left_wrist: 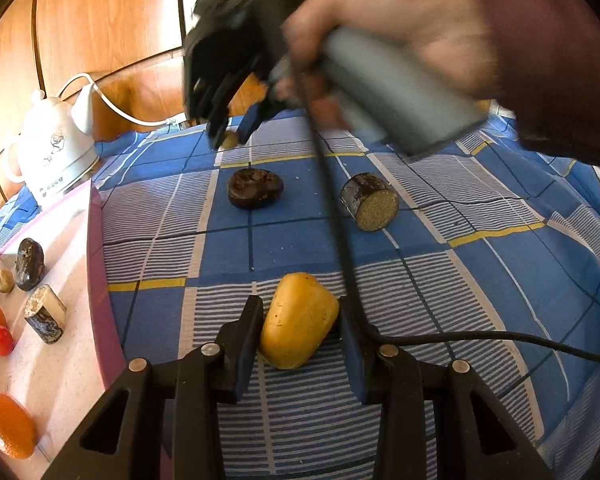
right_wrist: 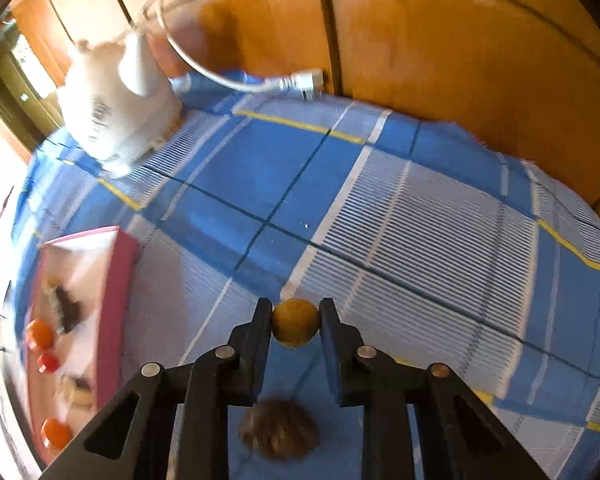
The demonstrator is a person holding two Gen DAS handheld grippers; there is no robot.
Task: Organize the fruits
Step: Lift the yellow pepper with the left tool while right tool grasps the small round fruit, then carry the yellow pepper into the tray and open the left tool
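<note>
Two grippers, one per hand. Left gripper (left_wrist: pixel 302 328): fingers wide apart around a yellow fruit (left_wrist: pixel 298 322); left pad touches it, right pad just beside, no clear clamp. Right gripper (right_wrist: pixel 296 322): fingers close on a small round tan fruit (right_wrist: pixel 295 322), both pads touching it, just above the cloth. In the left view the right gripper (left_wrist: pixel 230 138) is blurred, so is the hand (left_wrist: pixel 384 36) on its grey handle.

On the cloth (left_wrist: pixel 420 280), counted from the left view: one yellow fruit, smooth and blocky; one dark wrinkled lump (left_wrist: pixel 255 188); one dark cut cylinder (left_wrist: pixel 370 201) lying on its side, grainy pale end face; one small tan fruit in the far gripper. The lump (right_wrist: pixel 278 428) shows blurred under the right gripper.

One pink-rimmed tray (left_wrist: pixel 96 280), pale floor, at the left. In it: two oranges (left_wrist: pixel 10 426), glossy; one small red fruit (left_wrist: pixel 1 340); one dark lump (left_wrist: pixel 29 264); one tan ball (left_wrist: pixel 5 280); one cut cylinder (left_wrist: pixel 45 314), standing tilted.

One white ceramic kettle (left_wrist: pixel 52 148) with a white cord (left_wrist: pixel 112 106) behind the tray. The cloth is blue plaid with striped squares and yellow lines. Wood panels (left_wrist: pixel 108 20) behind. Black cable (left_wrist: pixel 352 280) crosses the cloth.
</note>
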